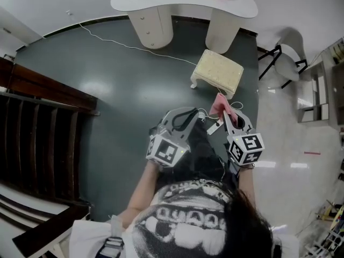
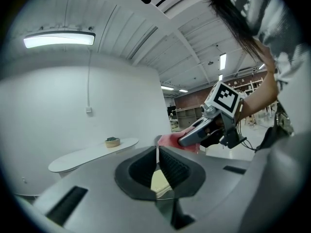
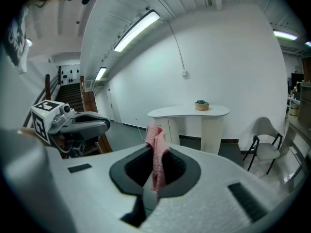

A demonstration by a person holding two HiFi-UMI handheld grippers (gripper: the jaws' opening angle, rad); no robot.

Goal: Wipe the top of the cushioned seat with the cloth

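One cushioned seat (image 1: 217,71) stands on the dark floor (image 1: 123,85). To the seat's left is wide open floor. One white table (image 1: 183,1) stands just behind the seat, and one chair (image 1: 290,58) well to its right. One pink cloth (image 1: 219,105) hangs near the seat's front edge, clamped in the right gripper (image 1: 226,114). Left of it, the left gripper (image 1: 187,114) has its jaws together on nothing. Only the head view shows the whole seat. The right gripper view shows the cloth pinched between the pads.
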